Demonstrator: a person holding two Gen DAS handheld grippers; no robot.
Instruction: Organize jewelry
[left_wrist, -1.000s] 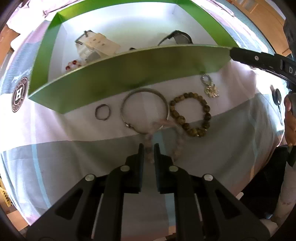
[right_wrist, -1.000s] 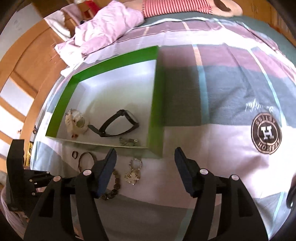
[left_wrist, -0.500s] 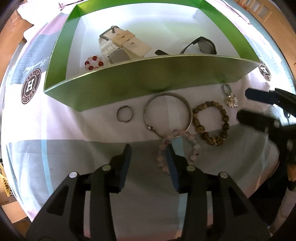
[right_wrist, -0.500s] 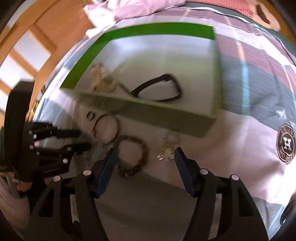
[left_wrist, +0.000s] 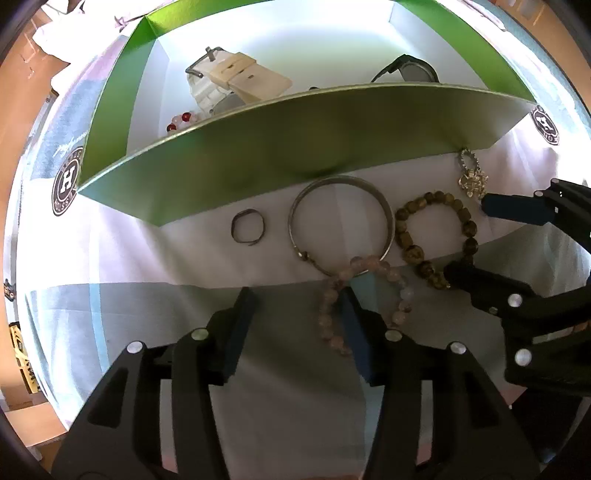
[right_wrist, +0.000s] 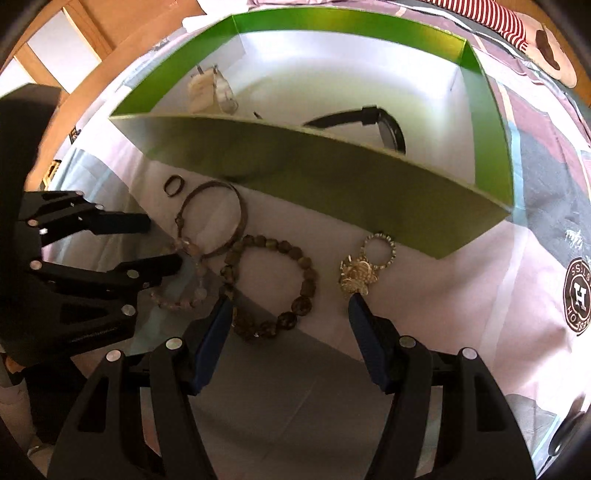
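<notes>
A green box (left_wrist: 303, 155) (right_wrist: 332, 173) lies on the bedsheet with a cream watch (left_wrist: 236, 81), a black watch (right_wrist: 373, 122) and a red-and-white bead piece (left_wrist: 181, 121) inside. In front of it lie a small ring (left_wrist: 248, 230), a metal bangle (left_wrist: 340, 221), a pink bead bracelet (left_wrist: 364, 295), a brown bead bracelet (right_wrist: 271, 288) and a gold charm (right_wrist: 364, 267). My left gripper (left_wrist: 297, 301) is open and empty; its right finger rests at the pink bracelet. My right gripper (right_wrist: 290, 308) is open and empty, straddling the brown bracelet and charm.
The sheet is pale pink and grey with round "H" logos (right_wrist: 580, 291) (left_wrist: 66, 181). Wooden furniture (right_wrist: 85, 33) stands at the left. A striped red-and-white item (right_wrist: 502, 22) lies beyond the box.
My left gripper has opened from shut and let the pink bracelet lie on the sheet. My right gripper has swung left and down to the brown bracelet and charm.
</notes>
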